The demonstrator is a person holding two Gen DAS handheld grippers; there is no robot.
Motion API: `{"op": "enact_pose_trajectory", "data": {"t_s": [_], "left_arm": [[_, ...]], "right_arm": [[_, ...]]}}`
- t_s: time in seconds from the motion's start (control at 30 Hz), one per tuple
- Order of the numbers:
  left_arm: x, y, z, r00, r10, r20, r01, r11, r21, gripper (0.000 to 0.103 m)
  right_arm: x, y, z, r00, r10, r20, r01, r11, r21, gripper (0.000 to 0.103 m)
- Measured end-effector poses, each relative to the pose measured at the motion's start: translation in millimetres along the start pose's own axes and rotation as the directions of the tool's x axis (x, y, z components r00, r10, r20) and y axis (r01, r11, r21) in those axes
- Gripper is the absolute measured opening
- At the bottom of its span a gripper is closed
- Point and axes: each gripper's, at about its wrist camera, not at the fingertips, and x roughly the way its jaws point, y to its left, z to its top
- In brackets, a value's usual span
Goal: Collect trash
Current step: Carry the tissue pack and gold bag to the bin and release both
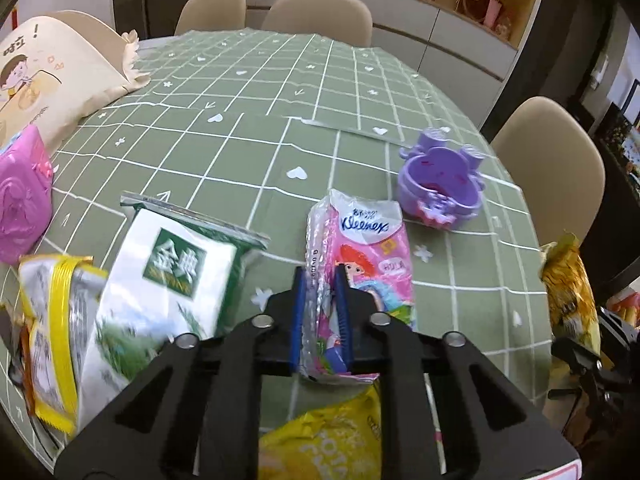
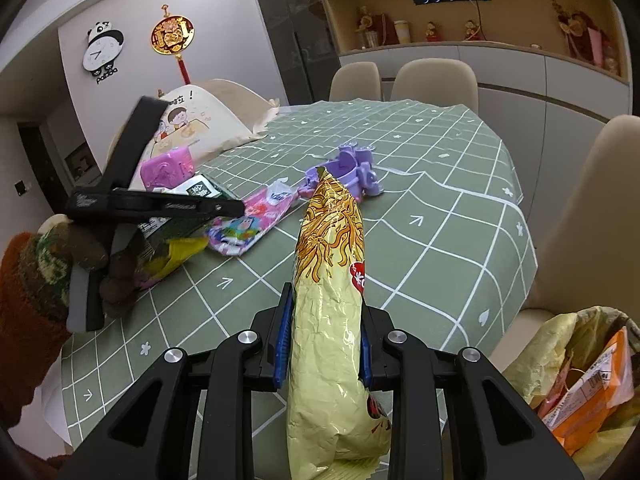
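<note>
A pink Kleenex tissue pack (image 1: 368,248) lies on the green checked tablecloth (image 1: 280,100). My left gripper (image 1: 320,276) is shut on its crinkled clear near end. In the right wrist view the same pack (image 2: 256,220) shows at the tip of the left gripper (image 2: 236,208), which a gloved hand (image 2: 48,264) holds. My right gripper (image 2: 326,300) is shut on a long yellow noodle wrapper (image 2: 332,248), held up above the table. That wrapper (image 1: 568,284) also shows at the right edge of the left wrist view.
Left of the pack lie a green-and-white milk pouch (image 1: 176,280) and a yellow-edged wrapper (image 1: 52,320); a yellow bag (image 1: 328,440) is below. A purple toy bowl (image 1: 440,184), a pink box (image 1: 20,208) and a cushion (image 1: 48,80) stand farther off. A yellow trash bag (image 2: 580,360) hangs low right.
</note>
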Motion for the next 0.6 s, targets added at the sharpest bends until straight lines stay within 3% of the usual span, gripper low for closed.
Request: {"op": "enact_pose_trajectory", "data": {"t_s": [0.27, 0.6], "left_arm": [[-41.3, -24.3, -21.0, 0.993, -0.034, 0.115, 0.035, 0.999, -0.012, 0.005], [-76.5, -84.1, -31.5, 0.977, -0.086, 0.195, 0.070, 0.994, 0.089, 0.005]], "right_arm": [[-16.6, 10.5, 5.0, 0.999, -0.043, 0.014, 0.044, 0.998, -0.045, 0.026], [-58.2, -6.8, 3.1, 0.994, -0.092, 0.067, 0.093, 0.995, -0.021, 0.026]]}}
